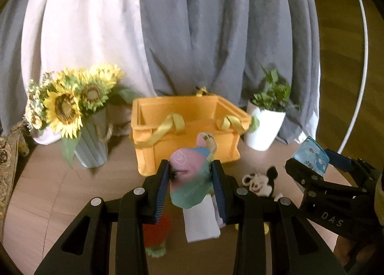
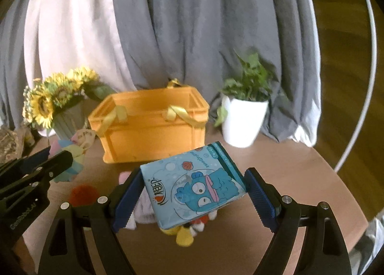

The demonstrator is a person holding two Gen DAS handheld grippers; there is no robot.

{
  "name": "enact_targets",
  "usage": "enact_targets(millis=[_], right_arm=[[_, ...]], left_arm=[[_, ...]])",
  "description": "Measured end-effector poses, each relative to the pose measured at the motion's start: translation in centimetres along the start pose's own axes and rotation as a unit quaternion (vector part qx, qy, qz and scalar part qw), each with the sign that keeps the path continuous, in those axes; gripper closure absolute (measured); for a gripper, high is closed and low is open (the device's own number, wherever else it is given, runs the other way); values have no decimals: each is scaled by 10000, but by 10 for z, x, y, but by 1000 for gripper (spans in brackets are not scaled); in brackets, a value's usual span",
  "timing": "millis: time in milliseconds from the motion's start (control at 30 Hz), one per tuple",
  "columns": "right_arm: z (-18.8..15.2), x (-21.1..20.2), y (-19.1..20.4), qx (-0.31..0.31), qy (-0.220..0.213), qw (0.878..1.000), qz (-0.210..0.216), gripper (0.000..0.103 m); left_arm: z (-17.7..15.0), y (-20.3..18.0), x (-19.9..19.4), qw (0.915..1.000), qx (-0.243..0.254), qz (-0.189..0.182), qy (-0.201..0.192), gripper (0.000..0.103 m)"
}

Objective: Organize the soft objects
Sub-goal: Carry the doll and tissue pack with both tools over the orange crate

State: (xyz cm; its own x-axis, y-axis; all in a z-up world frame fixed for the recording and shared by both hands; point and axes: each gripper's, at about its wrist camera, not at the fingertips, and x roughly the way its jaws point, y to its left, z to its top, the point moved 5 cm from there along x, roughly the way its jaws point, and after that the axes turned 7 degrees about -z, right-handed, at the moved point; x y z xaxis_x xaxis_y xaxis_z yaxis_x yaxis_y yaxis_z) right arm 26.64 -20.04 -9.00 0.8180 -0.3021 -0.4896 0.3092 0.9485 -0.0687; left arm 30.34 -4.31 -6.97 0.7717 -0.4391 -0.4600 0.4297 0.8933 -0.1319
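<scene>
My left gripper (image 1: 190, 179) is shut on a pastel patchwork soft toy (image 1: 189, 172) with a paper tag, held above the table in front of the orange basket (image 1: 156, 155). My right gripper (image 2: 192, 193) is shut on a blue cartoon-printed soft pack (image 2: 194, 186), also lifted, with the basket (image 2: 153, 136) behind it. In the right wrist view the left gripper (image 2: 58, 152) and its toy (image 2: 74, 155) show at the left. The left wrist view shows the right gripper (image 1: 309, 158) at the right. A Mickey plush (image 1: 260, 182), a white cloth (image 1: 201, 222) and a red-green plush (image 1: 156, 229) lie below.
A vase of sunflowers (image 1: 72, 107) stands left of the basket and a white plant pot (image 1: 264, 126) right of it. Grey and white curtains (image 1: 192, 23) hang behind. The round wooden table's edge (image 2: 348, 191) curves at the right, by a white hoop (image 2: 369, 59).
</scene>
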Motion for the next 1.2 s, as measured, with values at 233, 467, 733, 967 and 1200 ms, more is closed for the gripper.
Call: enact_targets(millis=[233, 467, 733, 967, 1200], right_arm=[[28, 9, -3, -76, -301, 9992, 239, 17], [55, 22, -4, -76, -546, 9974, 460, 17], [81, 39, 2, -46, -762, 9952, 611, 17], [100, 56, 14, -78, -871, 9938, 684, 17], [121, 75, 25, -6, -824, 9941, 711, 17]], left_arm=[[19, -3, 3, 9994, -50, 218, -264, 68], [42, -4, 7, 9976, -15, 400, -558, 68], [65, 4, 19, 9960, 21, 476, -756, 68], [79, 17, 33, 9948, 51, 548, -856, 68], [99, 29, 45, 9921, 196, 705, -1020, 68]])
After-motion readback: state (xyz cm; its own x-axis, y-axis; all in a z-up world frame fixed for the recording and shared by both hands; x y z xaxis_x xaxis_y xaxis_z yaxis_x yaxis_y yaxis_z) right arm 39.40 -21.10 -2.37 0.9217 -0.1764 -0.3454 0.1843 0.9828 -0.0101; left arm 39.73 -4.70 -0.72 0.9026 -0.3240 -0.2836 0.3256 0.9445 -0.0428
